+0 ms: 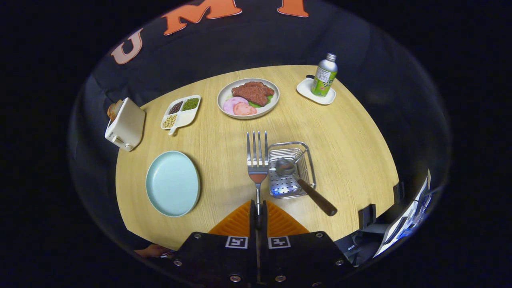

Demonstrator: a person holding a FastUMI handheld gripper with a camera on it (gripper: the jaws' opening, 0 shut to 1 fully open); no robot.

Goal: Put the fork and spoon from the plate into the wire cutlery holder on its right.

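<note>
My gripper is shut on the handle of a steel fork, which points straight ahead above the table, its tines level with the left edge of the wire cutlery holder. A spoon with a brown wooden handle lies in the holder, bowl inside and handle sticking out over the near right corner. The pale blue plate sits bare to the left of the fingers.
On the round wooden table beyond the holder stands a plate of meat and ham. A divided dish of beans and a white toaster are far left; a green bottle on a white coaster is far right.
</note>
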